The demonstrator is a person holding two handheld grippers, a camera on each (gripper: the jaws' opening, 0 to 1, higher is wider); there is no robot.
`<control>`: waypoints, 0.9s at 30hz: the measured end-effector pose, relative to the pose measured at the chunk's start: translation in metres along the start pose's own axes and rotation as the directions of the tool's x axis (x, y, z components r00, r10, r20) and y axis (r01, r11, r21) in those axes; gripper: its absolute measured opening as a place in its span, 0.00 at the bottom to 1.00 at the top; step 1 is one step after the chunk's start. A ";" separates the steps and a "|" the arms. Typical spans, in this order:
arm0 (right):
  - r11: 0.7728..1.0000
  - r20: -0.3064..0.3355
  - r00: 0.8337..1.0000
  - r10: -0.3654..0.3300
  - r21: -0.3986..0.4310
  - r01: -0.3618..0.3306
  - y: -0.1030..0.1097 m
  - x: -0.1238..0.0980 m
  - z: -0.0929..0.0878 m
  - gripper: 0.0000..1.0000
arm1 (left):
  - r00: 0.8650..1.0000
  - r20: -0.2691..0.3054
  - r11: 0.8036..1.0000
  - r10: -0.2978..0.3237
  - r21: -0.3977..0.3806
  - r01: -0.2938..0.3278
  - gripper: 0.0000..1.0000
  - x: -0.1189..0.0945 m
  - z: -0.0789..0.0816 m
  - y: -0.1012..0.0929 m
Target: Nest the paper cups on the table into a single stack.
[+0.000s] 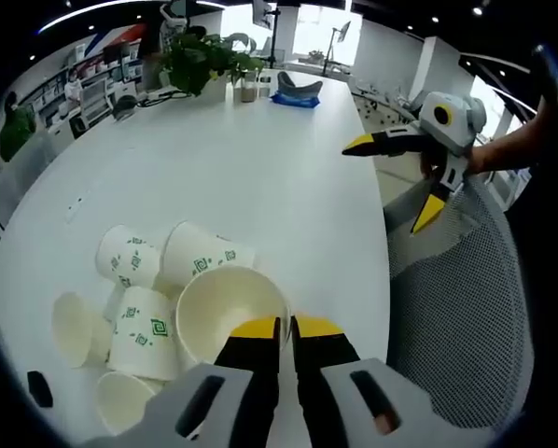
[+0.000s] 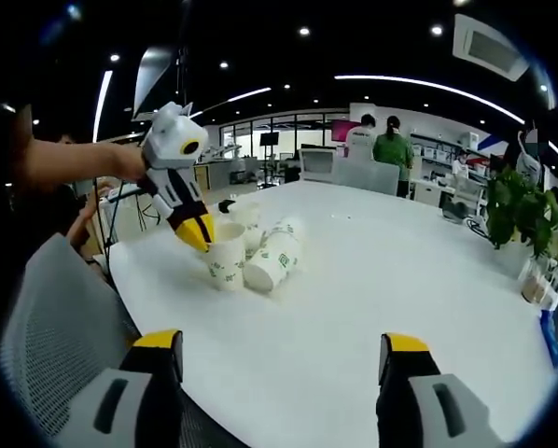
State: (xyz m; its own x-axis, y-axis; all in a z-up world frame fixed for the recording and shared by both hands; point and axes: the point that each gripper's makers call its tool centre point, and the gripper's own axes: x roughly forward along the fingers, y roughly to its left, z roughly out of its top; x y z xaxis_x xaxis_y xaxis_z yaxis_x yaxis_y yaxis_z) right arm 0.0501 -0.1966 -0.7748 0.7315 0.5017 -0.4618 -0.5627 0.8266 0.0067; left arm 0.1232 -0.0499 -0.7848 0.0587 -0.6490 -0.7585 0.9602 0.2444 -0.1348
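Left hand-held gripper (image 1: pixel 281 329), yellow tips pinched on the rim of an upright white paper cup (image 1: pixel 225 313) at the near edge of the white table (image 1: pixel 260 168). Beside that cup, a cluster of green-printed paper cups (image 1: pixel 158 280). Farther, right hand-held gripper (image 1: pixel 405 177), jaws spread wide, over a grey mesh chair (image 1: pixel 466 308).

Paper cups (image 1: pixel 167 299) clustered on table (image 1: pixel 260 168)

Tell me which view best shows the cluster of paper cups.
The left gripper view: the paper cups lie close below, several on their sides, with the left gripper shut on the rim of one upright cup. The right gripper view shows them small and far off, partly behind that gripper.
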 end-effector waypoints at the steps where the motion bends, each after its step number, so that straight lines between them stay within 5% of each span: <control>1: 1.000 0.000 1.000 -0.001 0.000 0.001 0.000 0.000 0.000 0.88 | 1.000 -0.002 1.000 0.001 -0.002 -0.001 0.02 0.001 -0.001 0.001; 18: 1.000 0.000 1.000 0.002 -0.002 -0.002 0.001 0.000 0.001 0.88 | 0.999 0.031 0.999 0.041 -0.004 -0.041 0.00 -0.006 -0.001 -0.005; 27: 1.000 0.000 1.000 0.004 -0.003 -0.004 0.002 0.000 0.002 0.88 | 0.999 0.036 1.000 0.013 -0.003 -0.013 0.00 0.002 0.002 -0.030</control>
State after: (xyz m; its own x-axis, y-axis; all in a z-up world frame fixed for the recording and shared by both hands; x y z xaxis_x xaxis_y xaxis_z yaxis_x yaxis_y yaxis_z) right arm 0.0496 -0.1944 -0.7733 0.7294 0.5051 -0.4613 -0.5667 0.8239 0.0063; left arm 0.0952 -0.0596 -0.7815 0.0809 -0.6715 -0.7365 0.9586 0.2549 -0.1271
